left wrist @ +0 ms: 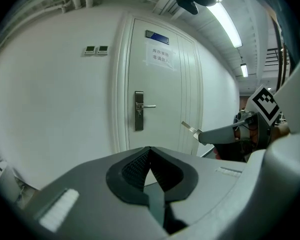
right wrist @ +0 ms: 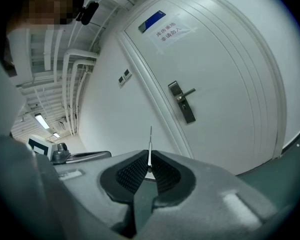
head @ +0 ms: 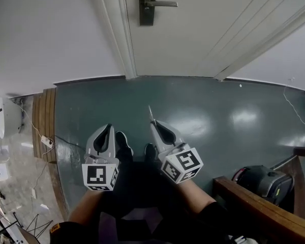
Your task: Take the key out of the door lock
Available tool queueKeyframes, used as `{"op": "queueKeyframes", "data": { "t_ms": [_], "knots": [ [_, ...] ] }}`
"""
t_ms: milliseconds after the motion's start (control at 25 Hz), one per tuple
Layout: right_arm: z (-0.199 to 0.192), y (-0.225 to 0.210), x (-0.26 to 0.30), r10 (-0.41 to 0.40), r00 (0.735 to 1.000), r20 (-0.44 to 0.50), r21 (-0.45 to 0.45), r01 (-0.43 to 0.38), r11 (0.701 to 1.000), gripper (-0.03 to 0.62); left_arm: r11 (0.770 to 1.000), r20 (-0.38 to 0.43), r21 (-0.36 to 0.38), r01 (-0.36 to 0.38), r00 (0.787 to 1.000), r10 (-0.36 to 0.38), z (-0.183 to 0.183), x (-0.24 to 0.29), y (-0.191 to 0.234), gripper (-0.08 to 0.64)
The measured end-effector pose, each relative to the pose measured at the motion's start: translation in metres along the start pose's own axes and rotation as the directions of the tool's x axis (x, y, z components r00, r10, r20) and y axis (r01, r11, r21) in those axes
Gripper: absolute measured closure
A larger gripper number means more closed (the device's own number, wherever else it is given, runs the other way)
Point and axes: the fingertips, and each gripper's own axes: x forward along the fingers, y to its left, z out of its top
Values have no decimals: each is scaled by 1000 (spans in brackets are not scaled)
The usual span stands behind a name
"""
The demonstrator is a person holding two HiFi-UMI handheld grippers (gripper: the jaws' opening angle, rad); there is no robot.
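A thin silver key [right wrist: 150,145] stands edge-on between the jaws of my right gripper [right wrist: 149,160], which is shut on it. In the head view the key [head: 151,114] sticks out past the right gripper [head: 156,123], well back from the door. The same key [left wrist: 189,128] shows at the tip of the right gripper in the left gripper view. My left gripper [left wrist: 149,160] is shut with nothing in it, beside the right one [head: 109,130]. The white door [head: 208,29] carries a metal lock plate with a lever handle [head: 148,4]; its keyhole [right wrist: 183,103] holds no key.
A dark green floor [head: 218,121] runs up to the door and the white wall [head: 46,29]. A wooden rail [head: 254,207] and a dark device [head: 262,179] sit at the lower right. A wooden strip with a cable [head: 43,131] lies at the left.
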Motion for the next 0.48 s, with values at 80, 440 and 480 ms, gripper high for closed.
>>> {"op": "queueKeyframes", "data": {
  "t_ms": [80, 440, 480],
  "knots": [
    [-2, -2, -5, 4, 1000, -3, 6, -4, 1000, 577, 1000, -9, 6, -14, 1000, 14, -4, -7, -2, 545],
    [-8, 26, -11, -11, 1000, -5, -40, 11, 999, 577, 1000, 9, 18, -20, 1000, 20, -7, -28, 10, 545],
    [-8, 30, -11, -21, 1000, -6, -42, 21, 999, 577, 1000, 12, 14, -18, 1000, 18, -7, -30, 14, 545]
  ]
}}
